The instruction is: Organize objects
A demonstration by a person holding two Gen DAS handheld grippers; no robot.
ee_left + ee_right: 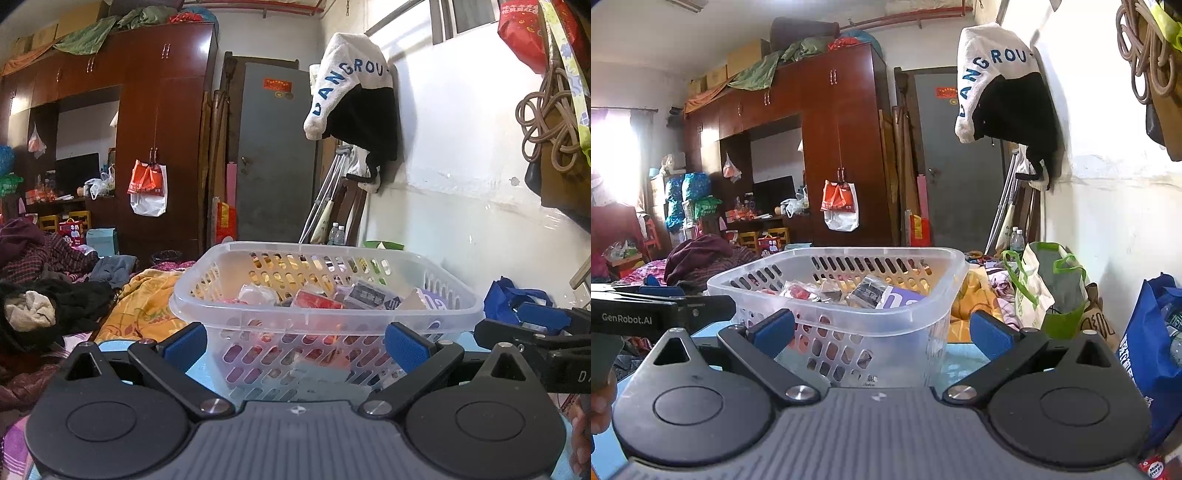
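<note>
A clear plastic basket (325,314) with slotted walls stands just in front of both grippers; it also shows in the right wrist view (886,332). It holds several small packets, among them a red one (317,300), a black one (868,290) and a purple one (905,298). My left gripper (295,345) is open and empty, its blue pads spread before the basket's near wall. My right gripper (881,330) is open and empty, facing the basket's corner. Each gripper shows at the edge of the other's view.
The basket stands on a light blue surface (964,360). A blue bag (1145,354) and a green-handled bag (1049,291) stand to the right by the white wall. An orange blanket (144,306) and piled clothes (48,266) lie to the left.
</note>
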